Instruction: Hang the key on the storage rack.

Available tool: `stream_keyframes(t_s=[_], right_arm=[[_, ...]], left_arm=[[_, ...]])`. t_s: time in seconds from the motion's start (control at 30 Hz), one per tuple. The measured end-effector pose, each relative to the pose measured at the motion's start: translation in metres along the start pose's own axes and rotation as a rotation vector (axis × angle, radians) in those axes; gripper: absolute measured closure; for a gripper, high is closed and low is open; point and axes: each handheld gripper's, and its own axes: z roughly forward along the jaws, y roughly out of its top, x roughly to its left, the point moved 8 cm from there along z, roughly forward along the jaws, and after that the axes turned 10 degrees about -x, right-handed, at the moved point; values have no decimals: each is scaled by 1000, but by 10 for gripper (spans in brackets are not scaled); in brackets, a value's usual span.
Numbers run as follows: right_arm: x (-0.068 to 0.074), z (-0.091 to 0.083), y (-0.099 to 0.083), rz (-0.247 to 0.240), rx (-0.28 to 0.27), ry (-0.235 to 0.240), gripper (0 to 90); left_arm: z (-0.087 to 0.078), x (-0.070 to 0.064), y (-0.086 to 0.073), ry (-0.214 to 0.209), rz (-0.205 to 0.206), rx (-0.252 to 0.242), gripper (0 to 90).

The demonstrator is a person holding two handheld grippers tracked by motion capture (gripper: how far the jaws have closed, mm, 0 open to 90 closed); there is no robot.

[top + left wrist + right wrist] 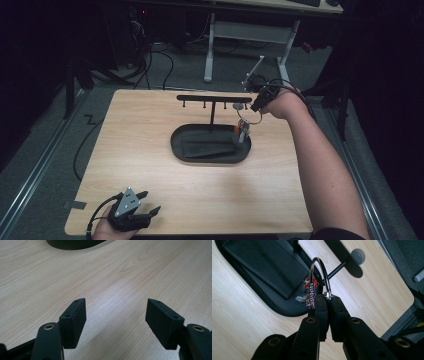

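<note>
My right gripper (pixel 256 103) (pixel 328 298) is shut on a thin silver ring (pixel 320 267) that carries a cluster of small coloured charms (pixel 308 293) (pixel 243 128). The ring hangs over the right end of a black oval tray (pixel 210 156) (pixel 287 312), just below the right end of a black T-shaped hanger bar (pixel 214 98) with several pegs. A grey disc (pixel 238 106) (pixel 357 254) sits near that end of the bar. My left gripper (pixel 151 201) (pixel 116 302) rests open at the table's near left corner, with bare wood between its jaws.
A dark ribbed pad (pixel 267 265) lies inside the tray. The wooden table (pixel 150 130) has free room on its left and front. The tray's edge (pixel 72 243) lies far ahead of the left gripper. Beyond the table are a desk frame (pixel 250 35) and cables (pixel 150 65).
</note>
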Motion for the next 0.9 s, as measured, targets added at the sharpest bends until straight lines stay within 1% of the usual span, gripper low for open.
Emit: stream_keyframes(t_s=[0.1,0.17,0.23,0.27,0.33,0.37,0.43,0.53,0.57,0.6,0.63,0.7,0.8,0.87,0.9], right_arm=[[-6,4,1,13,-5,-5,860],[-8,8,1,33,3,-4,860],[-11,12,1,28,8,-6,859],[-12,14,1,34,9,-9,859],[-13,18,2,41,7,-2,858],[-13,19,2,54,12,-7,858],[-15,21,2,42,17,-9,858],[-17,22,2,60,20,-12,858],[-17,23,1,71,25,-12,858],[-17,24,1,66,25,-12,857],[-18,25,1,48,24,-10,856],[-17,27,0,54,33,-20,853],[-16,26,3,60,19,-26,834],[-15,25,4,48,10,-23,825],[-14,23,4,51,9,-29,818]], left_arm=[[1,-1,1,-1,12,-2,334],[2,-2,1,-2,14,-2,333],[2,-1,1,-2,15,0,333],[2,-1,1,-3,10,-3,333],[3,0,0,-4,10,-1,333],[2,0,0,-4,12,1,333],[2,0,-1,-5,16,4,333],[2,0,-2,-7,15,12,333],[2,0,-2,-4,15,7,333],[2,0,-2,-4,14,6,333],[2,0,-2,-4,13,6,333],[2,0,-2,-5,14,8,333],[2,-1,-2,-8,17,14,333],[3,-1,-2,-7,18,8,333],[3,-2,-2,-8,21,9,333]])
